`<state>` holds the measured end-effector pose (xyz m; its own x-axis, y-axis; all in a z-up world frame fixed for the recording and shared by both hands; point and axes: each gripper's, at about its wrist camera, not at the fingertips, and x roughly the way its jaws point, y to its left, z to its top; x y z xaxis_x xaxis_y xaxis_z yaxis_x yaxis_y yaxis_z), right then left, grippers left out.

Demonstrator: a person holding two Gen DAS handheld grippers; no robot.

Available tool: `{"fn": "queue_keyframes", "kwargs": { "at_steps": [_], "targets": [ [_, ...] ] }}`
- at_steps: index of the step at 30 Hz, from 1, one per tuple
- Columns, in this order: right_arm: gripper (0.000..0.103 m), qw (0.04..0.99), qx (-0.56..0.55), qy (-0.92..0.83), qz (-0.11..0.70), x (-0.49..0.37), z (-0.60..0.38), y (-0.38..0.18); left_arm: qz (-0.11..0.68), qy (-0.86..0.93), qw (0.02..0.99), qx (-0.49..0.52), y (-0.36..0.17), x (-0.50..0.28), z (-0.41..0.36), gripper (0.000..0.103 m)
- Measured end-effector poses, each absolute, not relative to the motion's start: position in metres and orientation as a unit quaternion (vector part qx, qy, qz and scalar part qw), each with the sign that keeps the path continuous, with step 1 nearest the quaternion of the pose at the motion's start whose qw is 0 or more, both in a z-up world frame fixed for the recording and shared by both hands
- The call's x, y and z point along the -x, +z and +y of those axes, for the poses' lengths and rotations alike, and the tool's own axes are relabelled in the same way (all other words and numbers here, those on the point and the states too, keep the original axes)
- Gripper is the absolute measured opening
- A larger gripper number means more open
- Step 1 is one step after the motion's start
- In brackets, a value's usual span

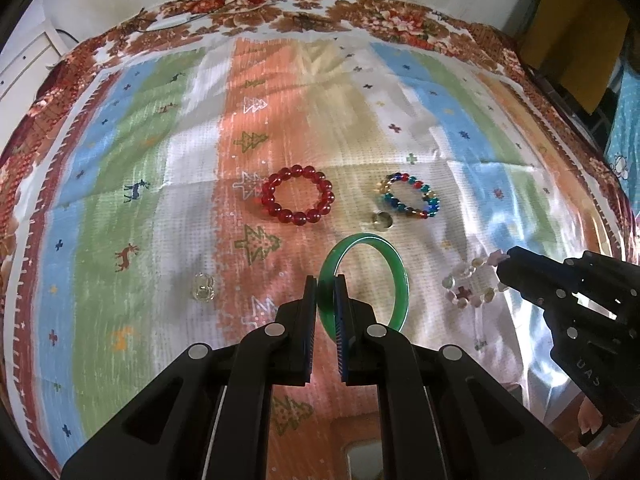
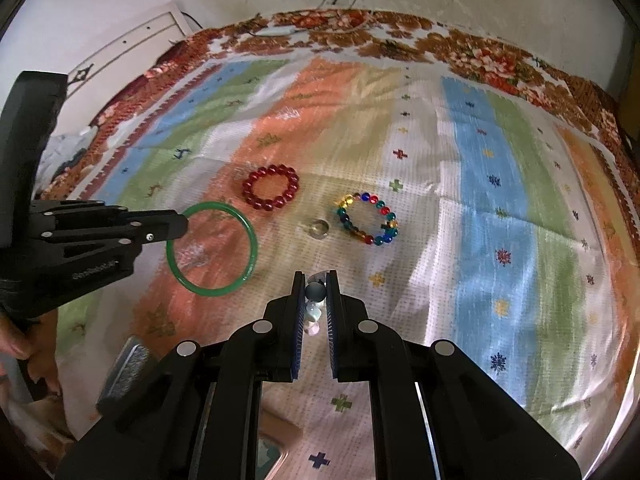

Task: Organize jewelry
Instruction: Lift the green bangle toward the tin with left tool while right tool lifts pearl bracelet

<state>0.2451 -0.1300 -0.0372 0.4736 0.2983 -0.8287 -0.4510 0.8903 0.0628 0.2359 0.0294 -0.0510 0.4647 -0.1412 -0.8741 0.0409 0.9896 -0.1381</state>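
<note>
Left gripper (image 1: pixel 326 284) fingers pinch the green bangle's (image 1: pixel 394 276) rim, stiff, slick and likely breakable; right gripper (image 2: pixel 316 280) fingers close on a limp pale bead bracelet (image 1: pixel 474 282), best held across its beads.

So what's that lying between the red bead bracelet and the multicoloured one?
A small clear glass ring on the striped cloth, seen in both views.

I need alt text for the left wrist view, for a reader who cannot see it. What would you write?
The left tool grips a green bangle by its rim, holding it on edge above a striped cloth. At the right, the right tool holds a pale bead bracelet. Farther back lie a red bead bracelet and a multicolored one.
</note>
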Motion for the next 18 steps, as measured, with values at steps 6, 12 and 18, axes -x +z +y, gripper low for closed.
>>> {"fn": "queue_keyframes", "kwargs": {
  "at_steps": [6,12,18],
  "targets": [
    [0.011,0.858,0.074,0.23,0.453,-0.229,-0.132,-0.027,0.505,-0.06,0.86,0.051,-0.041,-0.222,0.026,0.008],
    [0.011,0.866,0.081,0.231,0.435,-0.215,-0.134,-0.016,0.488,-0.071,0.868,0.05,-0.028,-0.206,0.021,0.008],
    [0.011,0.87,0.082,0.237,0.426,-0.203,-0.134,-0.01,0.474,-0.074,0.876,0.045,-0.018,-0.189,0.016,0.008]
  ]
}}
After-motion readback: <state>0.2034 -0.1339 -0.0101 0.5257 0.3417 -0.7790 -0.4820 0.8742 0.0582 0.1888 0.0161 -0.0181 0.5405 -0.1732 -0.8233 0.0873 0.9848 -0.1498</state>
